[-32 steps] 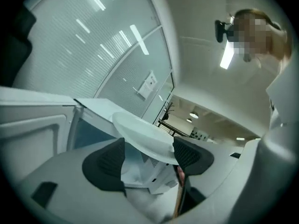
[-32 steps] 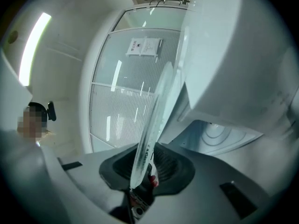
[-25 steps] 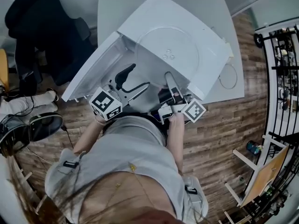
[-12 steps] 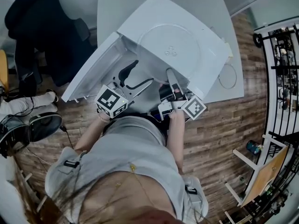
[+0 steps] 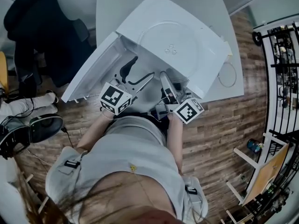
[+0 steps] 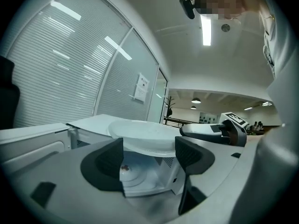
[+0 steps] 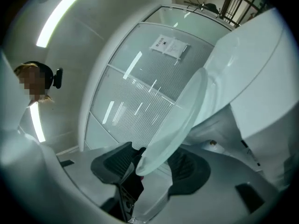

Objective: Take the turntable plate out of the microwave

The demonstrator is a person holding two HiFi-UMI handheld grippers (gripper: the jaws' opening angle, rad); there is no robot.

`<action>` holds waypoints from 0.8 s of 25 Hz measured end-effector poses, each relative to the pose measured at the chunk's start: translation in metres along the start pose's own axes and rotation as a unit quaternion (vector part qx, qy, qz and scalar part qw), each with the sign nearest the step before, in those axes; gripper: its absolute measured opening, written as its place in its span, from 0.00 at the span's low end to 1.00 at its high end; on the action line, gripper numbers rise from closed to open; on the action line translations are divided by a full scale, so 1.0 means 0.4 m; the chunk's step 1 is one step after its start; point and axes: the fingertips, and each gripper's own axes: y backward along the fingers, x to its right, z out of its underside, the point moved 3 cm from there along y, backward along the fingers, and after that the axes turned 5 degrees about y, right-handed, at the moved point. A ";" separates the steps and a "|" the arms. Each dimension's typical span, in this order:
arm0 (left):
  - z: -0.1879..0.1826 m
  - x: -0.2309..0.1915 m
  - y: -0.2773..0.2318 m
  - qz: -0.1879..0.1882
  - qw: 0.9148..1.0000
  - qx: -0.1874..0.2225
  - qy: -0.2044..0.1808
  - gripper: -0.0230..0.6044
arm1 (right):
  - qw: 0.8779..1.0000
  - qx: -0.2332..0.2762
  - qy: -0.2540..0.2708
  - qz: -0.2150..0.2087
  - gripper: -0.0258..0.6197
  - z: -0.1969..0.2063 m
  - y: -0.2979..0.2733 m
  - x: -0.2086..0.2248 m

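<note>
Shoulders [image 5: 131, 157] in grey cloth fill the bottom of the head view, and both arms reach forward to the grippers just ahead of the body. The left gripper [image 5: 135, 76] points at the open front of the microwave [image 5: 212, 55]. Its own view shows its jaws wide apart with nothing between them, the pads clear of everything. The right gripper [image 5: 163, 76], just beside it, reaches the near rim of the turntable plate [image 5: 170, 43]. In the right gripper view that rim stands between the two jaws, which have just been opening and now stand wide. The pad on the left of that view is clear of the glass, so the plate is not clamped.

The plate itself is out of the oven. It lies flat on top of the microwave, with its near edge overhanging the front, above the open cavity [image 6: 140, 176]. The door [image 5: 91, 71] is swung out to the left.

The microwave sits on a white table [image 5: 112, 3]. A plank floor [image 5: 219, 125] runs around it, and a dark chair [image 5: 42, 31] draped in black stands at the far left, beyond the door.
</note>
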 end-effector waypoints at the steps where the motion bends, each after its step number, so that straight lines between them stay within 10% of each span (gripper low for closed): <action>1: 0.000 0.000 -0.001 -0.001 1.000 0.001 0.001 0.58 | 1.000 -0.004 0.004 0.006 0.39 0.003 0.005 0.002; 8: 0.009 0.006 0.017 0.003 1.000 0.002 -0.004 0.58 | 0.983 -0.065 0.146 0.085 0.46 0.051 0.069 0.007; 20: 0.037 0.013 0.058 0.002 0.999 -0.016 -0.033 0.58 | 0.890 -0.061 0.390 0.229 0.48 0.053 0.129 -0.038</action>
